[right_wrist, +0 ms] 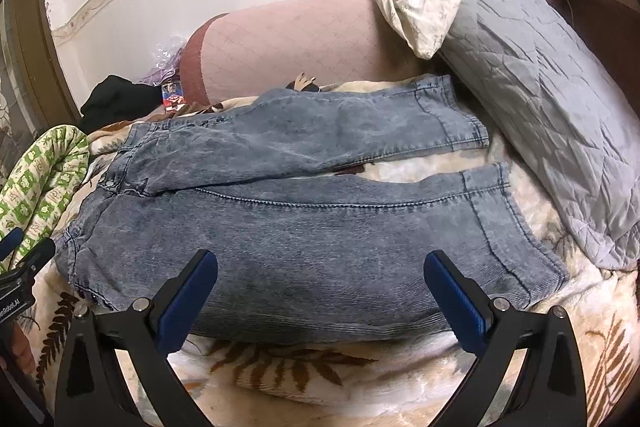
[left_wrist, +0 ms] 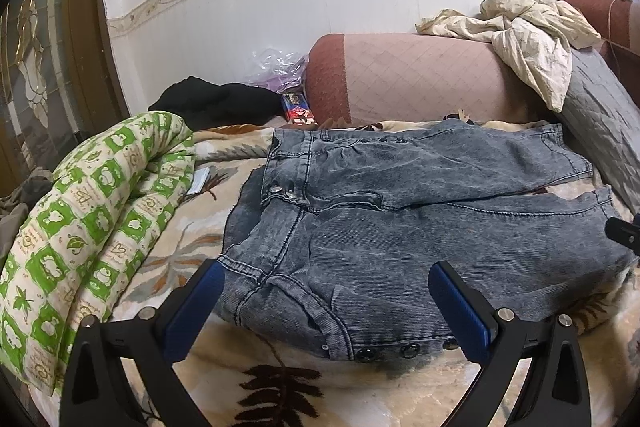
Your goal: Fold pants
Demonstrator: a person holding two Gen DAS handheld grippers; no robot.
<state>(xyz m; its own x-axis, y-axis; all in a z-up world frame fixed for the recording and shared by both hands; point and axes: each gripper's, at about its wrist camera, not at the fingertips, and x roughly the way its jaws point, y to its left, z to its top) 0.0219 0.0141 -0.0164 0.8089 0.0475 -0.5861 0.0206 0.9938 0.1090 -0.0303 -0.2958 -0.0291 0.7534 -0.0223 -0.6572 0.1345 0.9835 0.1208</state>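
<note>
grey-blue denim pants [left_wrist: 420, 211] spread flat on a leaf-patterned blanket [left_wrist: 304, 379] on a bed, waistband toward a rolled green-and-white quilt [left_wrist: 92, 219], both legs stretched toward a grey quilted pillow [right_wrist: 552, 115]. left hand-held gripper [left_wrist: 326, 291] over the waist, fingers wide apart, empty. right hand-held gripper [right_wrist: 320, 279] over the near leg, likewise spread and empty.
</note>
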